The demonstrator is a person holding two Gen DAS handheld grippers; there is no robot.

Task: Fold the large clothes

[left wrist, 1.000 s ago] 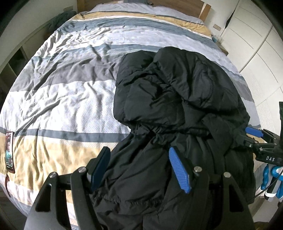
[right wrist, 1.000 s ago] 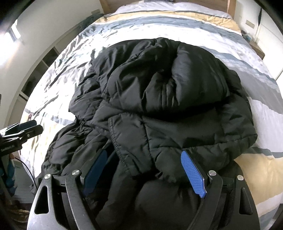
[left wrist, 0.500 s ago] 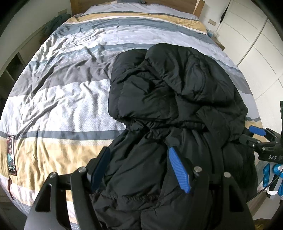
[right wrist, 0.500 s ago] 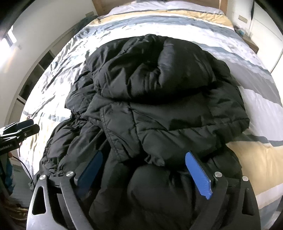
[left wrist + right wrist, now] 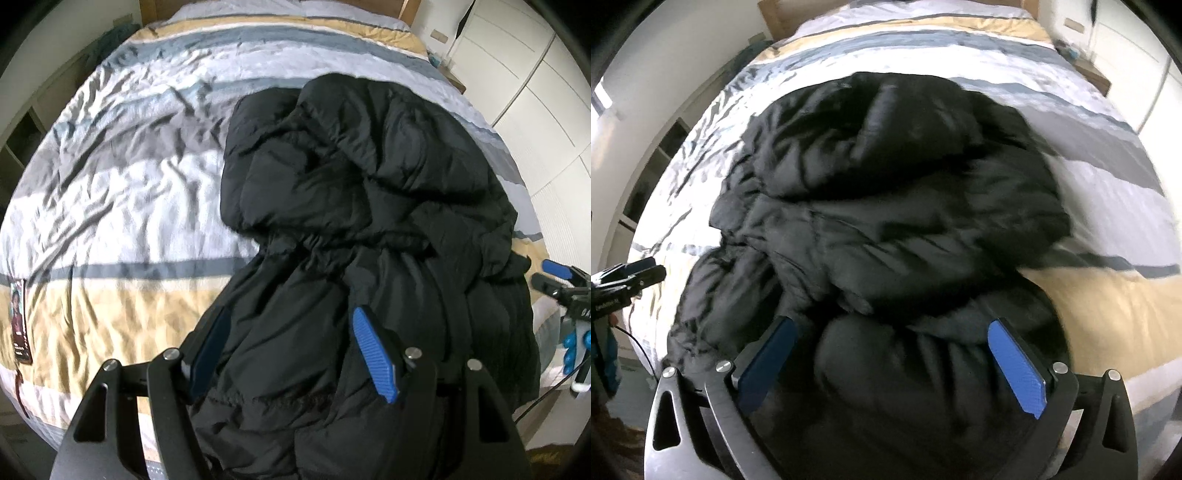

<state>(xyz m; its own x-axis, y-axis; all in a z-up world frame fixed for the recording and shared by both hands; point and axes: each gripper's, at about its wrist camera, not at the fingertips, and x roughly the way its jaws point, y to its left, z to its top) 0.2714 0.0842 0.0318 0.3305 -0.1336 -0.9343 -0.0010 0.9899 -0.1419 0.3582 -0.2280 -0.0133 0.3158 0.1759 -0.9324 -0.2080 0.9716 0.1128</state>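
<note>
A black puffy jacket (image 5: 351,184) lies bunched on the right half of the striped bed (image 5: 110,203), its upper part folded over toward me. My left gripper (image 5: 291,347) is at the near hem, its blue pads pressed into a thick roll of jacket fabric. The right gripper (image 5: 890,354) stands over the jacket (image 5: 886,203) near the bed's foot. Its jaws are opening wide, with a padded bulge between them and neither pad pressing on it. Each gripper also shows at the edge of the other's view: the right gripper (image 5: 554,277), the left gripper (image 5: 639,273).
The striped cover (image 5: 1108,295) is bare left of the jacket. A small picture card (image 5: 18,325) lies at the bed's near left edge. White wardrobe doors (image 5: 535,92) line the right side, open shelves (image 5: 18,140) the left, a nightstand (image 5: 1093,75) by the headboard.
The right gripper's jaws have spread wider and let the jacket fold go, and it has slid sideways. The left gripper has stayed on the hem.
</note>
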